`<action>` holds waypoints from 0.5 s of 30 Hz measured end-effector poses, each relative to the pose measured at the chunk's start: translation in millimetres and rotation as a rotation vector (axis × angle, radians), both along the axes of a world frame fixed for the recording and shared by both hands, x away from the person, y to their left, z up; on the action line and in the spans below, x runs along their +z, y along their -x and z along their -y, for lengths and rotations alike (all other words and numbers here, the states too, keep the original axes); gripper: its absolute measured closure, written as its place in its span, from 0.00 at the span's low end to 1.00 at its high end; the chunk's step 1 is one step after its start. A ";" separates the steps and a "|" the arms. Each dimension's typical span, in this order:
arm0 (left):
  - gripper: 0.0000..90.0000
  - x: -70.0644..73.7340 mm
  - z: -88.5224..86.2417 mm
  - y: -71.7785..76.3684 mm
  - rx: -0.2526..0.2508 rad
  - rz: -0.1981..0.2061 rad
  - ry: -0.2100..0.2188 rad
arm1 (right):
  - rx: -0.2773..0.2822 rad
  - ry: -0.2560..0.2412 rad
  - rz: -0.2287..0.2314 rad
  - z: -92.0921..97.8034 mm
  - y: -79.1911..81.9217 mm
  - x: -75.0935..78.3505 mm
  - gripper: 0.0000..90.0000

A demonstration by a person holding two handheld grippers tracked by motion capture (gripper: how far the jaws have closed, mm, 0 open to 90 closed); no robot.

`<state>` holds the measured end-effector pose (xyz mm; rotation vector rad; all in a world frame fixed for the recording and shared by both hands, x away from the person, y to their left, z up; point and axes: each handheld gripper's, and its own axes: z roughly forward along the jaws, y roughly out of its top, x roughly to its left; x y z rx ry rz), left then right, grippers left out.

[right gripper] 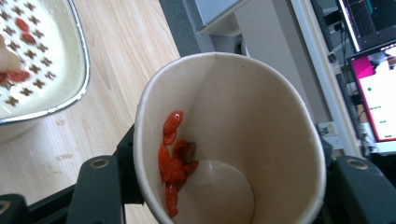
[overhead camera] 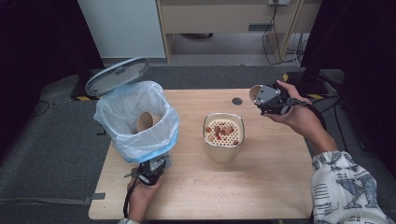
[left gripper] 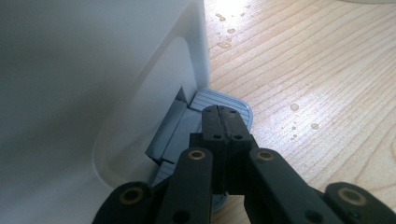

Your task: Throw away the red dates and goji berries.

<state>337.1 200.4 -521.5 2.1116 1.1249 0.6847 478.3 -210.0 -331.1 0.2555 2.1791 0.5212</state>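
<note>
A white pedal bin (overhead camera: 135, 119) lined with a pale bag stands at the table's left, its grey lid (overhead camera: 116, 76) up. A paper cup (overhead camera: 146, 121) lies inside it. My left gripper (overhead camera: 152, 170) is at the bin's foot. In the left gripper view, that gripper (left gripper: 226, 112) is shut, tips resting on the grey pedal (left gripper: 212, 99) beside the bin wall (left gripper: 93, 70). My right gripper (overhead camera: 261, 98) hovers at the far right, shut on a second paper cup (right gripper: 243, 116). Red berries (right gripper: 172, 154) cling inside this tilted cup. A cream strainer container (overhead camera: 223, 135) sits mid-table.
Water drops (left gripper: 294, 106) dot the wooden table (overhead camera: 261, 186) near the pedal. A small dark disc (overhead camera: 237, 101) lies behind the container. The container's rim (right gripper: 79, 60) is at the right gripper view's left; a lit monitor (right gripper: 373, 93) is beyond the table.
</note>
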 end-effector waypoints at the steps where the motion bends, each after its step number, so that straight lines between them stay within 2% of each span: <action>1: 0.99 0.0 0.0 0.0 0.000 0.000 0.000 | -0.002 -0.013 -0.010 1.2 0.0 0.4 0.42; 3: 0.99 0.0 0.0 0.0 0.000 0.000 0.000 | -0.007 -0.043 -0.023 2.7 0.2 0.4 0.42; 4: 0.99 0.0 0.0 0.0 0.000 0.000 0.000 | -0.005 -0.091 -0.045 5.2 -0.5 0.9 0.42; 5: 0.99 0.0 0.0 0.0 0.000 0.000 -0.001 | -0.005 -0.091 -0.045 5.2 -0.5 0.9 0.42; 8: 0.99 0.0 0.0 0.0 -0.001 0.000 -0.001 | -0.011 -0.179 -0.085 12.6 -3.0 2.1 0.42; 15: 0.99 0.0 -0.1 0.0 0.000 0.000 0.000 | -0.023 -0.256 -0.124 22.0 -3.3 3.3 0.42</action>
